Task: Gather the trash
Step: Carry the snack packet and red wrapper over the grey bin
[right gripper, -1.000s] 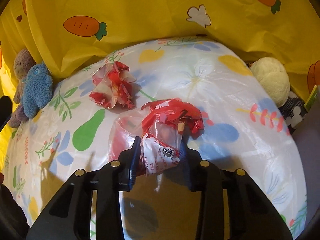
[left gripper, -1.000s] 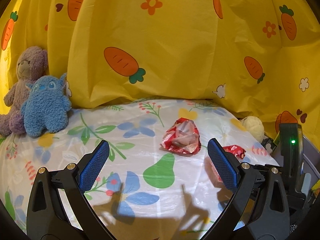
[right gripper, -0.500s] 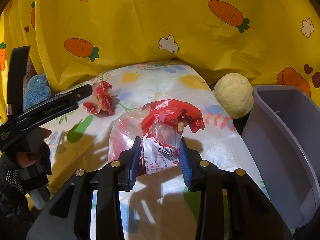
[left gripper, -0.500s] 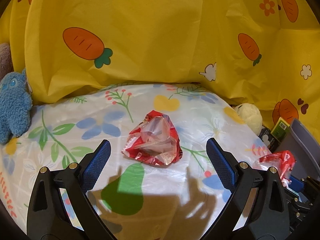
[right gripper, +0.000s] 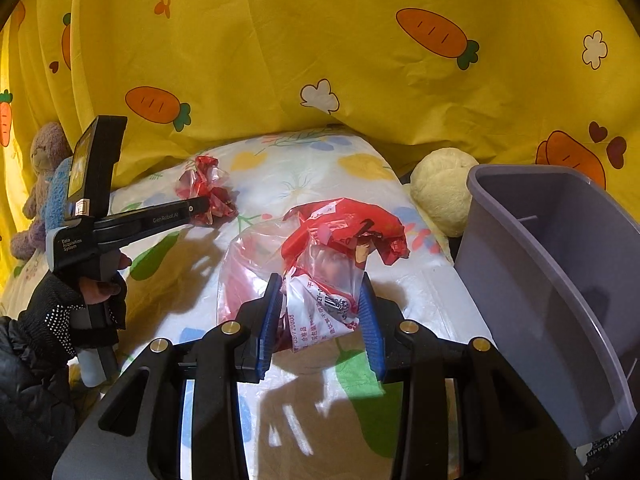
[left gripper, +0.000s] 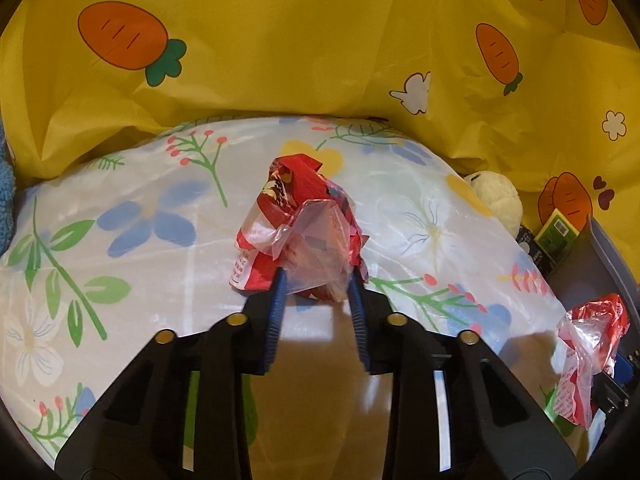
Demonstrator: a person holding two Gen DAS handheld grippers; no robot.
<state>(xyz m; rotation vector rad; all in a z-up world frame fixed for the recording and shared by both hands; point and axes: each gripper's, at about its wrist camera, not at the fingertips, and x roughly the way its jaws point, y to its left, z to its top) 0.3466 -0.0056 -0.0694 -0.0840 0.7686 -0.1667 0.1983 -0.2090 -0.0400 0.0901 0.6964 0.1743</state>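
My left gripper [left gripper: 316, 280] is shut on a crumpled red and clear plastic wrapper [left gripper: 298, 224] lying on the flower-print sheet [left gripper: 120, 264]; this wrapper also shows in the right wrist view [right gripper: 206, 190], with the left gripper [right gripper: 202, 208] at it. My right gripper [right gripper: 320, 292] is shut on a second red and clear wrapper [right gripper: 336, 248] and holds it above the sheet, just left of the grey bin [right gripper: 560, 280]. The second wrapper shows at the right edge of the left wrist view [left gripper: 588, 356].
A yellow carrot-print curtain [right gripper: 320, 40] hangs behind the bed. A cream plush ball [right gripper: 440, 188] lies between the sheet and the bin. A purple bear [right gripper: 44, 160] and a blue plush [right gripper: 56, 196] sit at the far left. A green box [left gripper: 560, 232] lies beside the bin.
My left gripper moved forward and closed on the wrapper on the sheet. My right gripper carried its wrapper up and right, closer to the grey bin.
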